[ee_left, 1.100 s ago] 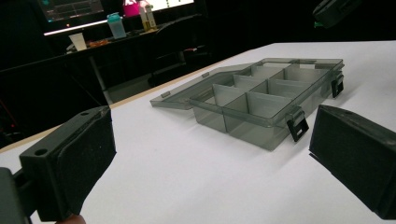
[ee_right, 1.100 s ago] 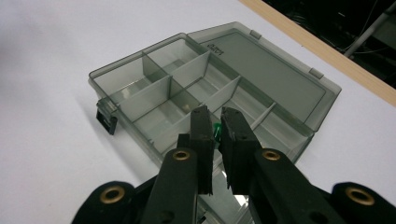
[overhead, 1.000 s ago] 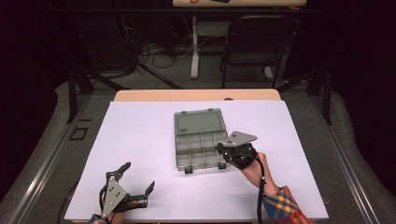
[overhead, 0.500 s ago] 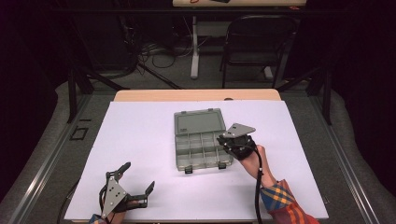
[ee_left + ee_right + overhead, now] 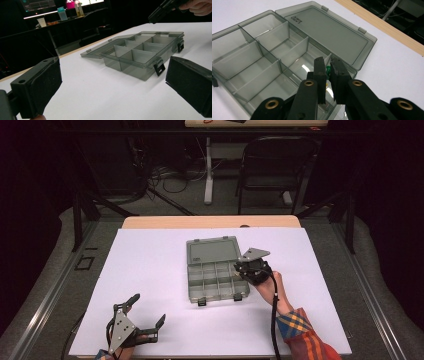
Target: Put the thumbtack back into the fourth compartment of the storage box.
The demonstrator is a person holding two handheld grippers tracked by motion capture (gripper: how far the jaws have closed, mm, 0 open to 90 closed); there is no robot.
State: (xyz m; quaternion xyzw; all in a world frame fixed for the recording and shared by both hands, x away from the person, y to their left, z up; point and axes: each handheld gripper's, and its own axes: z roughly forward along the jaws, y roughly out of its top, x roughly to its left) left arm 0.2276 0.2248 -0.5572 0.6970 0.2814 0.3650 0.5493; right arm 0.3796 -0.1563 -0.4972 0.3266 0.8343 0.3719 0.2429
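From above, on the white table, a grey compartment organiser box lies with its lid flat on the far side. The right gripper hangs over the box's right-hand edge, the hand behind it wearing a plaid sleeve. Down at the near left corner, the left gripper rests low, jaws spread wide and holding nothing, well apart from the box.

Over to the left gripper view: both pads frame bare table, the organiser box lies beyond with its latches hanging loose, and the other gripper is poised above its far end.

Now the right gripper view, and here's the action: the right gripper has its jaws drawn nearly together, pinching a small white and green item above a compartment next to the lid. What that item is, I can't tell. The other compartments look empty, so my read is that sorting is barely under way, with the lid and latches to close last
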